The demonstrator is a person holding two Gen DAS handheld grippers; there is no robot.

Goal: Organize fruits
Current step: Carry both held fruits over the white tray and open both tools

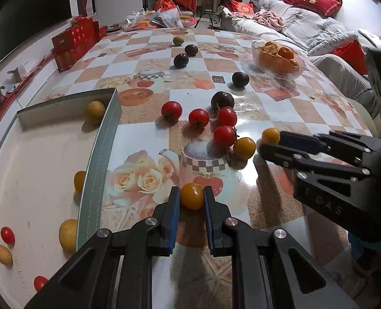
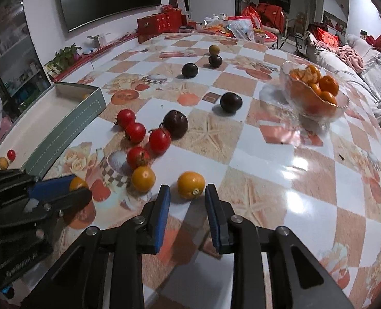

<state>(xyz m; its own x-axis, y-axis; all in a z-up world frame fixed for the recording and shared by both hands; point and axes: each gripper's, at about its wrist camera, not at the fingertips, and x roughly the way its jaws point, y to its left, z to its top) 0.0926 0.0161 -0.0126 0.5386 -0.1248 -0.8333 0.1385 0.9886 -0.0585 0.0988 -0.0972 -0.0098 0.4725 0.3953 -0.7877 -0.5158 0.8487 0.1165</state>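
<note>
Both tools share one build. The left gripper [image 1: 191, 200] is matte black plastic: two angular arms with triangular cut-outs, jointed by round silver pins, each finger lined inside with a flat blue pad [image 1: 173, 219]. The right gripper [image 2: 188, 198] has the same black arms, silver pins and blue pads [image 2: 213, 216]. Seen side-on from the left wrist view, its black body carries small silver screws and faint raised lettering, too blurred to read with confidence.
</note>
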